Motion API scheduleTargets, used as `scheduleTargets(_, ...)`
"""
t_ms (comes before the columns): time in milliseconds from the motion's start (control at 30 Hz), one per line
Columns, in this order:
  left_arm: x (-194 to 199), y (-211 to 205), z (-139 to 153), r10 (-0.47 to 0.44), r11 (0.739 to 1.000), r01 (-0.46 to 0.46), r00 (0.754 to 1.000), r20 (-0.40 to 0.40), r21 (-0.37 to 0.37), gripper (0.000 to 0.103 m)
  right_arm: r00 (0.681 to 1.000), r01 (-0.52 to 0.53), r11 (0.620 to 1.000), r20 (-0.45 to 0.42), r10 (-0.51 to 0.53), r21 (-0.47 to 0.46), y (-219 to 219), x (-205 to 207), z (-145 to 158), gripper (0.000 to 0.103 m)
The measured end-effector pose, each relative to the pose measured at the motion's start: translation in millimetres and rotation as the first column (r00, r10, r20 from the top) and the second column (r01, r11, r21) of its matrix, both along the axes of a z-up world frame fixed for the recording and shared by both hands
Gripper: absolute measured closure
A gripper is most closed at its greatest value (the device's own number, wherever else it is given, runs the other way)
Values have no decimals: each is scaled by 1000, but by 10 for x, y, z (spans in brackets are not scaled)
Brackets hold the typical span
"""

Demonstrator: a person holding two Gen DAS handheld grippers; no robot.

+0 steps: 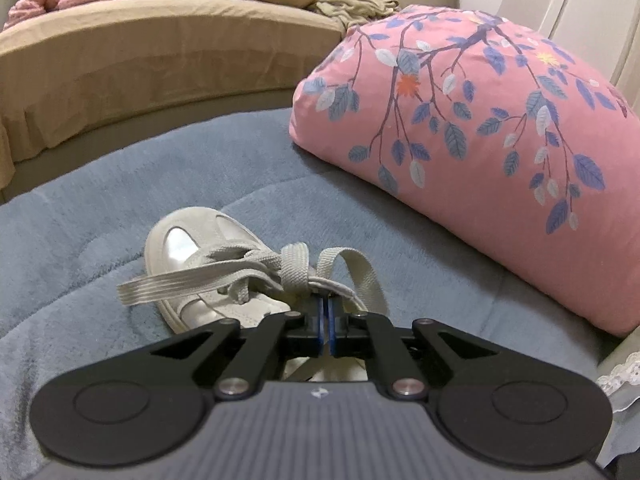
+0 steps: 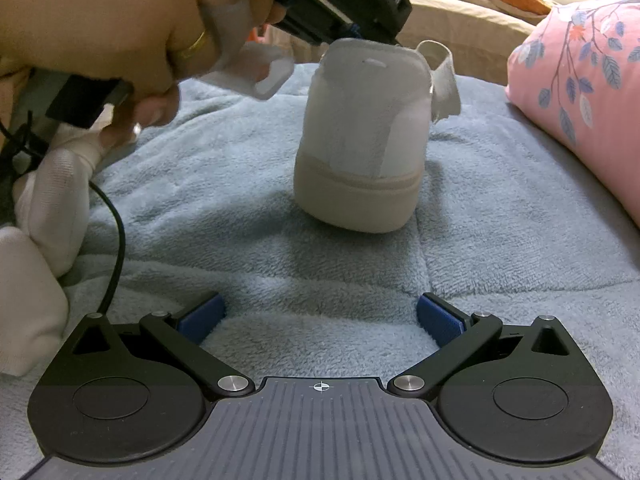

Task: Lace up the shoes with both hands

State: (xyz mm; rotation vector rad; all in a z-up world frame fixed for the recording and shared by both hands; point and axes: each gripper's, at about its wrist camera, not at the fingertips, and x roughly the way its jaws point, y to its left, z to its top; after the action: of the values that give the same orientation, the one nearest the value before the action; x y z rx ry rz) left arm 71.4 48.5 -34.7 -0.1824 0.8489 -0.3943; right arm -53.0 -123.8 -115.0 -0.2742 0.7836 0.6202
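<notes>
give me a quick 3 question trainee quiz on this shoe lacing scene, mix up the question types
1. True or false: the left gripper is shut on the grey shoelace.
2. Multiple choice: the right gripper is A) shut on the lace, B) open and holding nothing, C) gripping the pillow.
3. Fill in: the white sneaker rests on a blue ____.

Key
1. True
2. B; its fingers are spread apart, short of the sneaker's heel.
3. Blanket; the pink floral pillow lies beside the sneaker.

Soft indoor light, glare on shoe point(image 1: 182, 240) toe, hand point(image 2: 100, 28) motion-blurred, fisheye bend w/ dark corners
</notes>
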Motion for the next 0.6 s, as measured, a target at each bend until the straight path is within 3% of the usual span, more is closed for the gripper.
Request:
scheduleTargets(233,150,-26,26,-44,998,48,992,-117,30,100,1000,0,1000,0,0,0,0,0,0,0)
scheduleTargets(600,187,-61,-71,-123,987,142,971,-206,81,101,1000,0,1000,0,0,0,3,-1,6,0)
